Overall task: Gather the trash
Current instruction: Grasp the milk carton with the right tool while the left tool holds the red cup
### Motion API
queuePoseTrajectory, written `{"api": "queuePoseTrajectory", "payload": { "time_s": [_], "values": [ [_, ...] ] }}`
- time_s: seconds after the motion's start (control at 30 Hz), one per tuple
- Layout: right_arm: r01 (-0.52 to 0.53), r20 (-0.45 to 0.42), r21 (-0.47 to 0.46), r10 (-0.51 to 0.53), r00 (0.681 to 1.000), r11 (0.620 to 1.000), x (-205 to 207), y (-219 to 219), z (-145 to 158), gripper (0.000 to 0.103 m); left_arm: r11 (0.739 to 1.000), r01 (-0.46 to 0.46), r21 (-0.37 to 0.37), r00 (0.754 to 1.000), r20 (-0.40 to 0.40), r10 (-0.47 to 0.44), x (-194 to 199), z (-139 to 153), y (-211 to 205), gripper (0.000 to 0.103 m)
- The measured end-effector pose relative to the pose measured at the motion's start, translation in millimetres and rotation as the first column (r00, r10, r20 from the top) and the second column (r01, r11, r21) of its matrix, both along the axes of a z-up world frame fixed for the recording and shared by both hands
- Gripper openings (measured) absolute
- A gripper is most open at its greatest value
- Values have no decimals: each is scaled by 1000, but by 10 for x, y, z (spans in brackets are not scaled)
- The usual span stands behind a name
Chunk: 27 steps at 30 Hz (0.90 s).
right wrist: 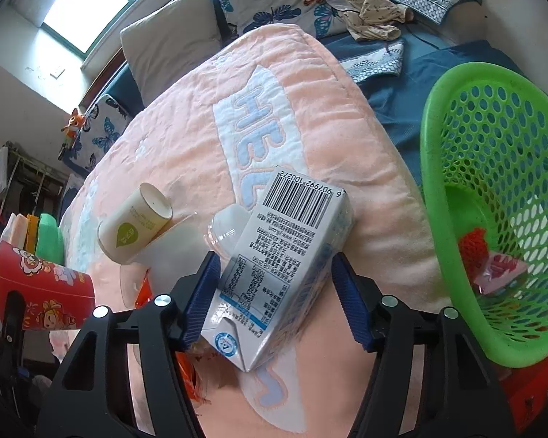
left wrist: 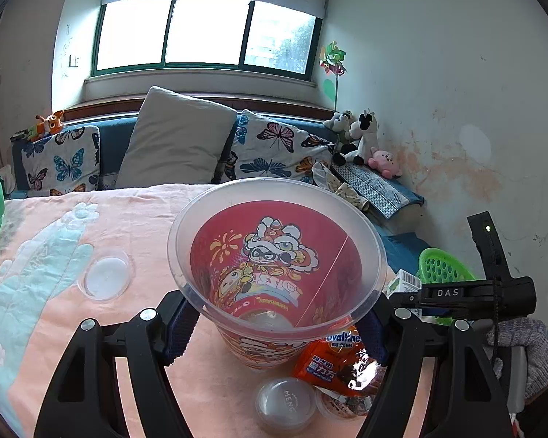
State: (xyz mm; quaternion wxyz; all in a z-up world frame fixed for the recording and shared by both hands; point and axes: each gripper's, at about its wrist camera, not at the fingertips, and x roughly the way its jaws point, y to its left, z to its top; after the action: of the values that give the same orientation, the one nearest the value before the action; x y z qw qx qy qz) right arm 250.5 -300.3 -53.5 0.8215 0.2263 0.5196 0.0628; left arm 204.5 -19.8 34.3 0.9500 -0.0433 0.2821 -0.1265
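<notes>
Upright red cartoon cup (left wrist: 274,273), tilted white barcode carton (right wrist: 281,266), both above pink blanket.

Daylight from the blown-out window (left wrist: 204,31) lights both sharp views; fisheye bending and dark corners frame them.

My left gripper (left wrist: 279,328): black plastic arms, silver screws, ribbed blue pads (left wrist: 179,332). My right gripper (right wrist: 274,299): same build, black body marked "DAS", thin black cord, grey knit glove
</notes>
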Motion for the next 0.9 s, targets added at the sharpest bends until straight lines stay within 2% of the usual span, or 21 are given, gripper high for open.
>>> {"api": "queuePoseTrajectory", "payload": {
  "time_s": [0.53, 0.9],
  "values": [
    [-9, 12, 108, 8, 1000, 994, -359, -178, 44, 50, 1000, 27, 0, 999, 18, -27, -164, 80, -83, 72],
    [18, 45, 229, -29, 999, 973, -441, -335, -57, 47, 998, 62, 2, 998, 13, -62, -257, 126, -266, 72]
  ]
}}
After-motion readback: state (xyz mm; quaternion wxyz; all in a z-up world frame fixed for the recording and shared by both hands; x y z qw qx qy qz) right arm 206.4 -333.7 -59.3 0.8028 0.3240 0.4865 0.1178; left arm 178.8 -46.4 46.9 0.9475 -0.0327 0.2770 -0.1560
